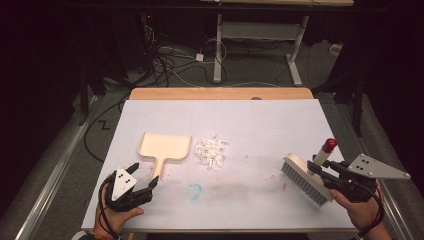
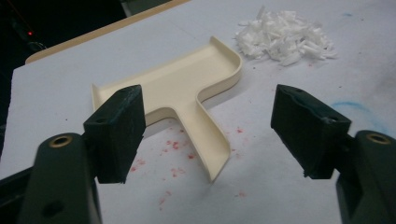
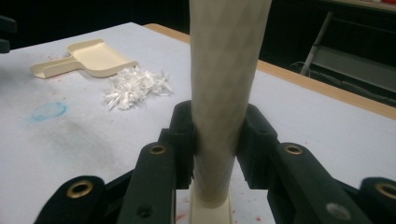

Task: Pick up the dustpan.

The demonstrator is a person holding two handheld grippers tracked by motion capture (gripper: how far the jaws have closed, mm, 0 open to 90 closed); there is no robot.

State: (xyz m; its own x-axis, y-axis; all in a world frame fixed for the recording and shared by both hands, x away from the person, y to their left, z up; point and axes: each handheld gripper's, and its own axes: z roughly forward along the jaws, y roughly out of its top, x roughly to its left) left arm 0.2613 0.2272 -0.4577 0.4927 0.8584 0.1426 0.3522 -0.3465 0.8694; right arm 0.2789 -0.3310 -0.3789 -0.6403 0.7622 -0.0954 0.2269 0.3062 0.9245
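Between the jaws of the right gripper (image 1: 320, 172), at the near right of the table (image 1: 260, 112), sits the cream handle of a hand brush (image 1: 306, 176), pinched firmly, its bristle block pointing left and its red-tipped end rising behind. At the near left, the left gripper (image 1: 142, 175) has its jaws spread on either side of the dustpan (image 1: 164, 148) handle, not touching it. Just right of the pan lies a heap of white shreds (image 1: 211, 151). Both tools look like light, stiff plastic; the pan's thin handle seems the natural hold, though smooth enough to slip.
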